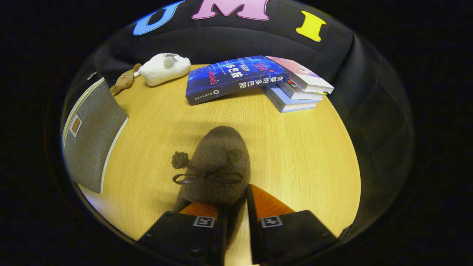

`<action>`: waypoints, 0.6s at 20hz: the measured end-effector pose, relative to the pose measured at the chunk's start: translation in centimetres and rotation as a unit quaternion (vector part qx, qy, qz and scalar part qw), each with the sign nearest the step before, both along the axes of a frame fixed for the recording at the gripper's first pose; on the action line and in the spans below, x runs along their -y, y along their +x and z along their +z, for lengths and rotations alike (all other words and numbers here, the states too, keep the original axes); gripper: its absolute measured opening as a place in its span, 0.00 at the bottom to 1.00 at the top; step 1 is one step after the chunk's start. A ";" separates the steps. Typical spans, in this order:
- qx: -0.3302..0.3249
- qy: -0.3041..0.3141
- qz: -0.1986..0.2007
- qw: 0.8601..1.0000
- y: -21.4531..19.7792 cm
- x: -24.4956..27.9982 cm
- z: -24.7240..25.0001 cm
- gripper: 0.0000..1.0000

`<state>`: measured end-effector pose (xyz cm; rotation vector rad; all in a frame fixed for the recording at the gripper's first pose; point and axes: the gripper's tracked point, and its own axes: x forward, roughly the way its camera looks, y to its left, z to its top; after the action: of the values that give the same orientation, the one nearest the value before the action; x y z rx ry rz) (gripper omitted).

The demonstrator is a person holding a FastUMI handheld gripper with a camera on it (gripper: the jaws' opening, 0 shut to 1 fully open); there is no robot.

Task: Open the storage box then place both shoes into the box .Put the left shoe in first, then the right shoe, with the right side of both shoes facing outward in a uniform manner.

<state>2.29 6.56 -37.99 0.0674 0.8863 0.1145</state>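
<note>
A fuzzy brown shoe (218,162) with a bow and pompom points away from me over the wooden table (295,147). My gripper (236,207) is shut on the shoe's heel edge, with the fabric pinched in the narrow gap between both fingers. The grey fabric storage box (92,136) stands at the table's left side, its grey wall with a small tag facing me. I cannot tell from here whether the box is open.
A white plush toy (164,68) and a small brown plush (125,80) lie at the far left of the table. A blue book (232,77) leans on a stack of books (299,90) at the far right.
</note>
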 end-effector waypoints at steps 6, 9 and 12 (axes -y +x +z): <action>-0.004 0.032 -0.033 0.999 -0.3 0.1 0.7 0.07; 0.000 0.048 -0.057 0.997 -0.6 0.5 2.2 0.07; 0.005 0.060 -0.074 0.995 -0.8 0.5 4.3 0.07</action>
<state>1.48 6.06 -33.69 0.2431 0.8604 0.0289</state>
